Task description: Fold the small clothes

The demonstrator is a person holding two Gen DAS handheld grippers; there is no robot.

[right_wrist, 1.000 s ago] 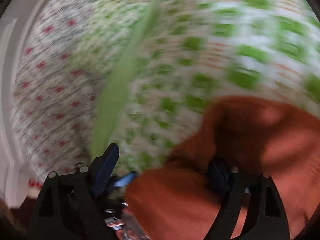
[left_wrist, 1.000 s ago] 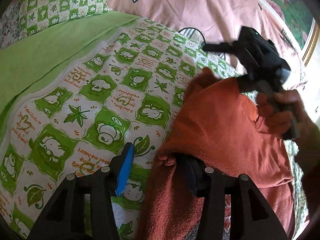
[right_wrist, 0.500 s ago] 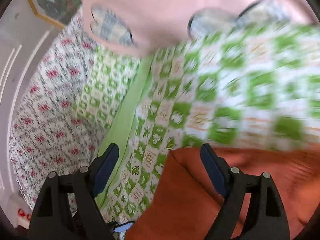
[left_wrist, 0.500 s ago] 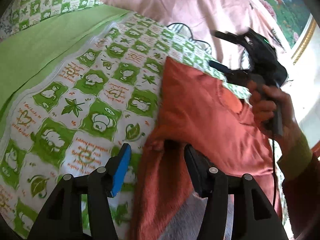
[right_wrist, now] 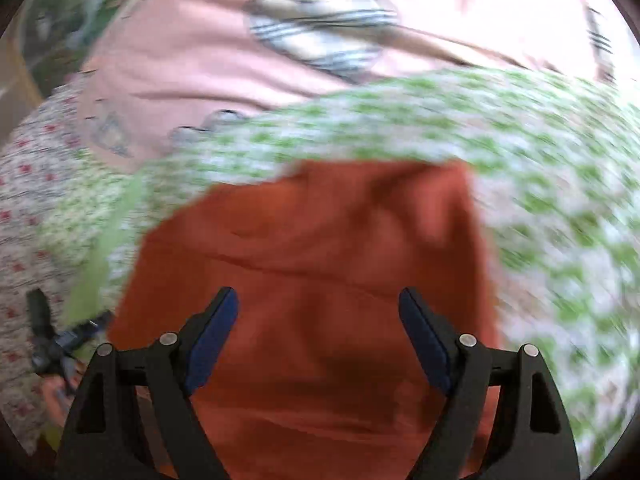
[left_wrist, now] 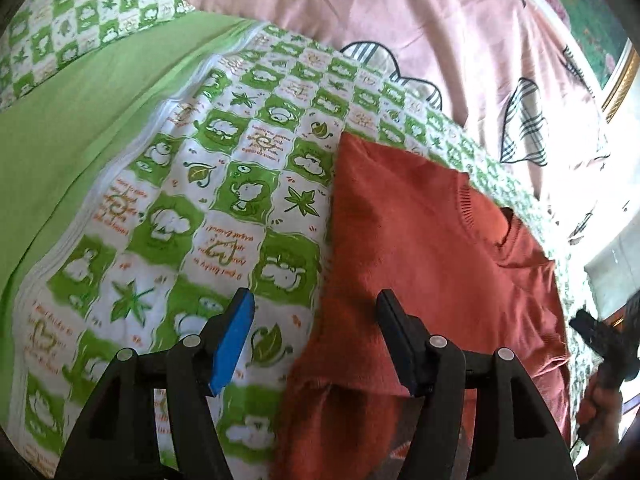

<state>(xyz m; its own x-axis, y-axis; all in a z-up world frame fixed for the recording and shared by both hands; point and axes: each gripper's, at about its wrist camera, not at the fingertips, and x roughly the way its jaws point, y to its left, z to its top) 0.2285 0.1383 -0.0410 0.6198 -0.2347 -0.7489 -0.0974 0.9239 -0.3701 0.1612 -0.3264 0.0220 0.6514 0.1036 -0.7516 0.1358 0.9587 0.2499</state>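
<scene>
From the left wrist, the rust-orange sweater (left_wrist: pixel 432 248) lies flat on the bed, over the green-and-white checked quilt (left_wrist: pixel 224 200), neckline toward the right and one straight folded edge running down its left side. The left gripper (left_wrist: pixel 316 332) hovers over that edge with its fingers spread and nothing between them; the right-hand pad sits above the knit, the blue one above the quilt. A pink blanket (left_wrist: pixel 400 32) lies beyond. At the far right the other tool's black body shows in a hand.

From the right wrist the picture is smeared by motion, so detail is uncertain, but the right gripper (right_wrist: pixel 318 332) looks open and empty above the sweater (right_wrist: pixel 320 240).

The next fold probably goes best if both tools pinch the near hem at matching corners, lift just clear of the quilt, carry it evenly toward the neckline, and let go only once the edges line up.
</scene>
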